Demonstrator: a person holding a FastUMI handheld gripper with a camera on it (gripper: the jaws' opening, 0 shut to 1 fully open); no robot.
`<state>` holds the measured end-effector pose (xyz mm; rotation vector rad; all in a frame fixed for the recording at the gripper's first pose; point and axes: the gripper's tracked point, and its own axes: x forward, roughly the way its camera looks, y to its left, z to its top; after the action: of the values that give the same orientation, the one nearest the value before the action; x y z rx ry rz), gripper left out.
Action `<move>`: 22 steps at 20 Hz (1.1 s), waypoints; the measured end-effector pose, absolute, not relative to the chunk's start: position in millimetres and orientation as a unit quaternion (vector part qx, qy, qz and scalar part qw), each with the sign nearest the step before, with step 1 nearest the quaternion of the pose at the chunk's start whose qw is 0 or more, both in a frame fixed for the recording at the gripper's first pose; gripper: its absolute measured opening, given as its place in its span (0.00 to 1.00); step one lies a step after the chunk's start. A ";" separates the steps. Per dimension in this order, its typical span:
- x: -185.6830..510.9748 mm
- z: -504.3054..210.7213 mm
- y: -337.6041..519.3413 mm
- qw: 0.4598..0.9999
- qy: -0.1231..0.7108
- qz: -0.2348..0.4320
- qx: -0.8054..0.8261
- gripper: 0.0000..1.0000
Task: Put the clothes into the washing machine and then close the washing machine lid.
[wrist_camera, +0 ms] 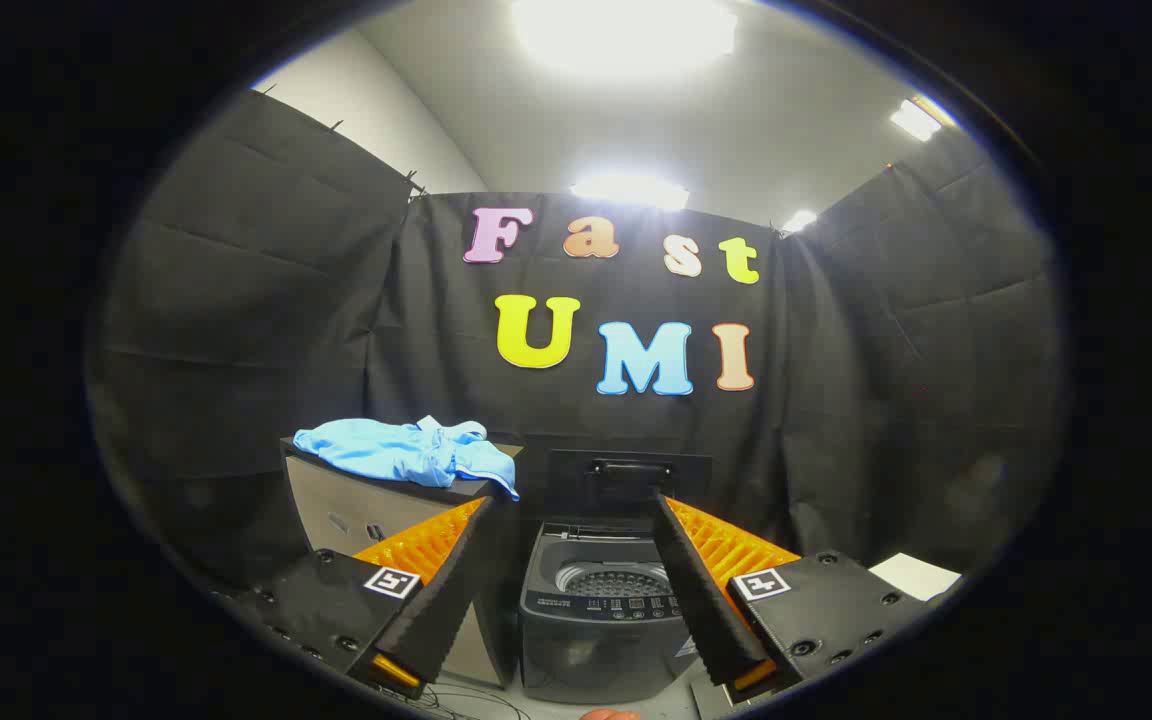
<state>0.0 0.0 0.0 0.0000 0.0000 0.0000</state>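
Light blue clothes, soft thin fabric, crumpled in a loose heap with a hem drooping over the near right corner of a dark-topped cabinet on the left; cabinet front is grey-beige and flat with a small handle. Clothes sit beyond the left finger, well apart from both fingers. Just right of the cabinet, between the two fingers and beyond them, stands a small grey washing machine, boxy plastic body, control strip with small buttons along the near top edge. Its lid stands upright at the far side, dark, flat, with a bar handle near the top. Round drum is open to view, perforated metal-looking wall, nothing seen inside it. Gripper is released, fingers spread wide with nothing between them but the machine further off; ribbed inner pads. A white flat sheet lies far right, beside the right finger.
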 end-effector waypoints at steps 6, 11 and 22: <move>2.5 -5.5 0.7 1.000 0.008 0.000 0.003 0.98; 7.3 -6.4 4.2 1.000 0.009 0.002 -0.001 0.98; 16.4 -0.1 10.2 1.000 0.002 0.002 -0.008 0.98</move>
<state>16.4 10.2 -0.1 -0.0161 0.0031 0.0035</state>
